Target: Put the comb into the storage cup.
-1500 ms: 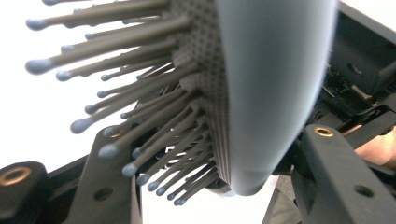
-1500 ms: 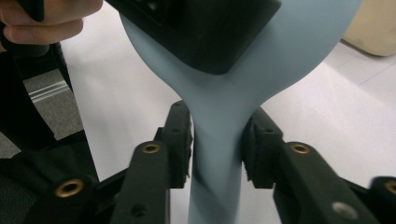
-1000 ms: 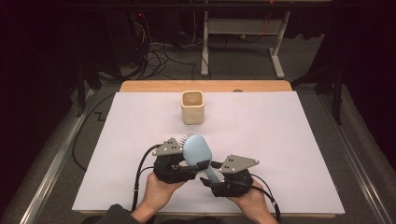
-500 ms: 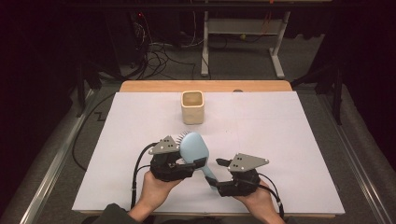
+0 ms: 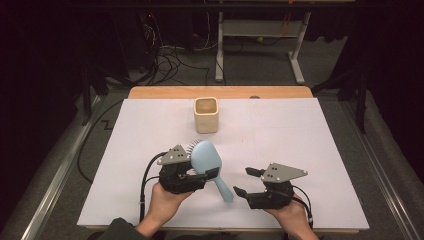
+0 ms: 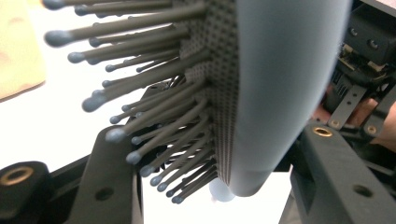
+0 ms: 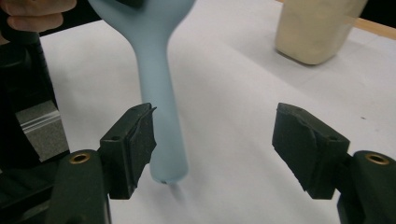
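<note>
My left hand-held gripper (image 5: 200, 172) clamps light blue hairbrush (image 5: 207, 160) by head, above desk (image 5: 310, 140). My right hand-held gripper (image 5: 244, 181) jaws just opening, wide, handle between them, unpressed. Beige cup (image 5: 206, 114) farther back.

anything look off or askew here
Nothing spilled or damaged. The blue hairbrush sits tilted in the left gripper, clamped by its head, handle slanting down to the paper. The beige cup stands upright; the right gripper has just been opening, empty.
</note>
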Demonstrator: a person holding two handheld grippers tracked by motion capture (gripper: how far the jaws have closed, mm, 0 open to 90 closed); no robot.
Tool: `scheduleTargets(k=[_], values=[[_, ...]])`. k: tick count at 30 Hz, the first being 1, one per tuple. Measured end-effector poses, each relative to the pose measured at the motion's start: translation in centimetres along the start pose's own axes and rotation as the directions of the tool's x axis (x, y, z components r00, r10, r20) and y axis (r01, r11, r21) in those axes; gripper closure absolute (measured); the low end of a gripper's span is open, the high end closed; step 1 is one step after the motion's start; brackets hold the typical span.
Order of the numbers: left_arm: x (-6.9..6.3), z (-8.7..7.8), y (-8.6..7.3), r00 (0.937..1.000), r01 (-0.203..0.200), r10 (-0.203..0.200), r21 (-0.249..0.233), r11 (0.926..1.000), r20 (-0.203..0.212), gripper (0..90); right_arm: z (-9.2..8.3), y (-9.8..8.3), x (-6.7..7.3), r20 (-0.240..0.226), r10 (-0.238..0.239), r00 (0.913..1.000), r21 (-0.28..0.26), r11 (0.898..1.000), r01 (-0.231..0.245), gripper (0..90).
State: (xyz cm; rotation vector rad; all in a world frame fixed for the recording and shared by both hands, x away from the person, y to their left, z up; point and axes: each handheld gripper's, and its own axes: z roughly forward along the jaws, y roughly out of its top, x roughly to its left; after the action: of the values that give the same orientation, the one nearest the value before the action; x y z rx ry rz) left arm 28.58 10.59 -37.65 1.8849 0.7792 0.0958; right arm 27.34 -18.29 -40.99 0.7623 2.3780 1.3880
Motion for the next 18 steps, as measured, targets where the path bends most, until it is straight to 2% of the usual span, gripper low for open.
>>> scheduleTargets(k=[12,18], values=[[0.1,-0.2,0.1,1.0000,0.004,-0.004,-0.001,1.0000,-0.008,51.8,-3.1,-1.9,-2.1,0.098,0.034,0.9946,-0.052,0.998,-0.029,30.3],[0.3,-0.4,0.1,0.9998,0.008,-0.008,-0.004,1.0000,-0.016,51.8,-4.5,-3.1,-3.1,0.166,0.066,0.9838,-0.082,0.995,-0.053,27.5]])
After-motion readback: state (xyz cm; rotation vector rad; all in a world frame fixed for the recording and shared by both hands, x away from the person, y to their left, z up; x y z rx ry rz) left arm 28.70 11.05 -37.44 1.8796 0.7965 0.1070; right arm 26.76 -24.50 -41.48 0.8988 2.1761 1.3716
